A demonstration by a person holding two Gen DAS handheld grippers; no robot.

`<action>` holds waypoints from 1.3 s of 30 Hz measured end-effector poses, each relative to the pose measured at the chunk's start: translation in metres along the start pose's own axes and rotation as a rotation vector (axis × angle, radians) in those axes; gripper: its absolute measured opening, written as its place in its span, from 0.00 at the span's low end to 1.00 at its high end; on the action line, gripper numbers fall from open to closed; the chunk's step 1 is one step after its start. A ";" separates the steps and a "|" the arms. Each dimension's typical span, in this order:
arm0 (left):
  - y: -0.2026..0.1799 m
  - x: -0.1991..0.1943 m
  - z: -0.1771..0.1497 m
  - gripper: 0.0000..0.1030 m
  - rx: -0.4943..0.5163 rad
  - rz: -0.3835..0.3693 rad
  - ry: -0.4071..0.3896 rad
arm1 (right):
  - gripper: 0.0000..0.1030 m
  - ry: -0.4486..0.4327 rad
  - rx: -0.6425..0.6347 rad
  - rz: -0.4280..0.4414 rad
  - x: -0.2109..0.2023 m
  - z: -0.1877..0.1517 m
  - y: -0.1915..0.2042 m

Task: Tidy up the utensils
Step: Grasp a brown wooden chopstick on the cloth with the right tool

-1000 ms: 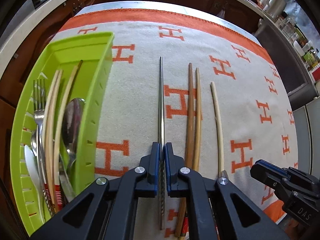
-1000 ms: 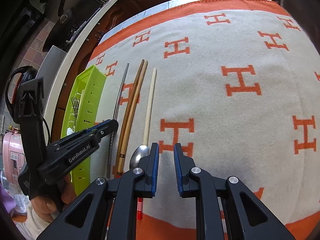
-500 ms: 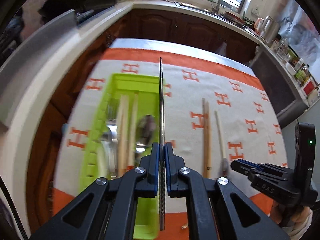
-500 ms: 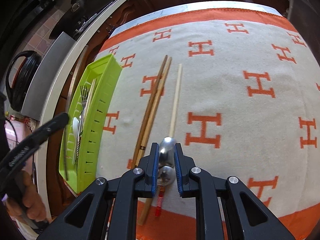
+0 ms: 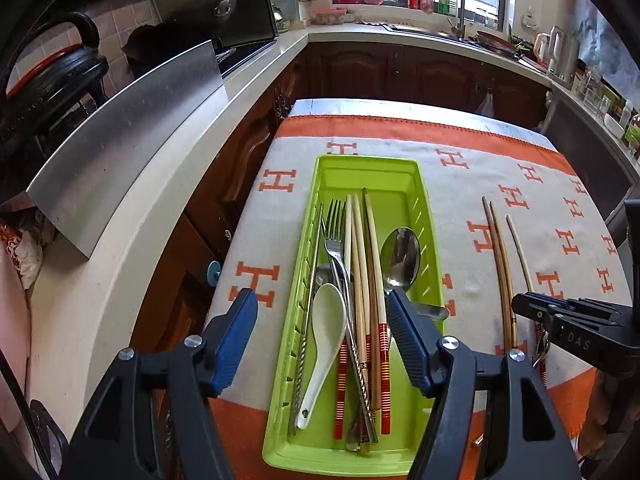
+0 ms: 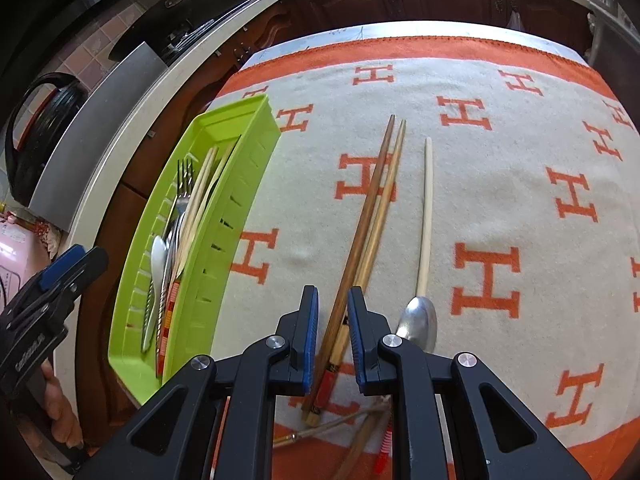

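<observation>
Counter [image 5: 280, 412] is carrying an orange-and-cream blanket [image 5: 500, 148] with the green utensil tray [image 5: 434, 276] sitting near its left edge, so any shove on the tray is risking it sliding toward that edge.

Left gripper [image 5: 322, 336] is hanging above the tray, jaws having just been opening, nothing between them now. The metal chopstick [image 5: 310, 300] is lying along the tray's left wall, beside the white ceramic spoon [image 5: 326, 336] and the fork [image 5: 336, 236]. Risk: tray is getting crowded, the striped-handle chopsticks [image 5: 370, 280] are stacking loose, and another drop from height is likely bouncing or crossing pieces.

Right gripper [image 6: 333, 336] is partly closed, straddling the brown chopstick pair [image 6: 376, 208] without visibly pinching it. Risk: the two sticks are lying side by side, so a closing squeeze is probably catching only one or scissoring them apart.

Metal spoon [image 6: 418, 322] is lying just beside the right finger, touching the end of the pale single chopstick [image 6: 427, 200]. Risk: the finger is likely nudging the spoon on descent and rolling that chopstick.
</observation>
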State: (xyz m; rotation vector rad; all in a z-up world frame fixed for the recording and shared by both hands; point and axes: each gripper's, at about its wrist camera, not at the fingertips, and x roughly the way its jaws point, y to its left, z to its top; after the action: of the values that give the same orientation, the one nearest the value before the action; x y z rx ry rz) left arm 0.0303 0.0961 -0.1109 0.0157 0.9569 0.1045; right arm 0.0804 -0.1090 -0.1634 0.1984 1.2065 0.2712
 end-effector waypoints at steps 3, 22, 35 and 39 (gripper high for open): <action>0.006 0.003 -0.001 0.63 -0.030 -0.024 0.015 | 0.15 -0.016 0.004 -0.030 0.006 0.004 0.001; 0.028 0.015 -0.001 0.64 -0.118 -0.036 0.046 | 0.15 -0.038 -0.110 -0.205 0.045 0.015 0.025; 0.028 0.007 0.000 0.69 -0.151 -0.042 0.062 | 0.06 0.029 0.148 -0.055 0.024 0.021 0.008; 0.031 -0.002 0.004 0.76 -0.148 0.010 0.038 | 0.06 0.035 0.202 0.058 -0.008 0.028 0.015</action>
State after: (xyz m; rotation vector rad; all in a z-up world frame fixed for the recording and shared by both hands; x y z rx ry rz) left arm 0.0302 0.1267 -0.1049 -0.1185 0.9851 0.1853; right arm 0.1028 -0.0976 -0.1426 0.4057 1.2641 0.2038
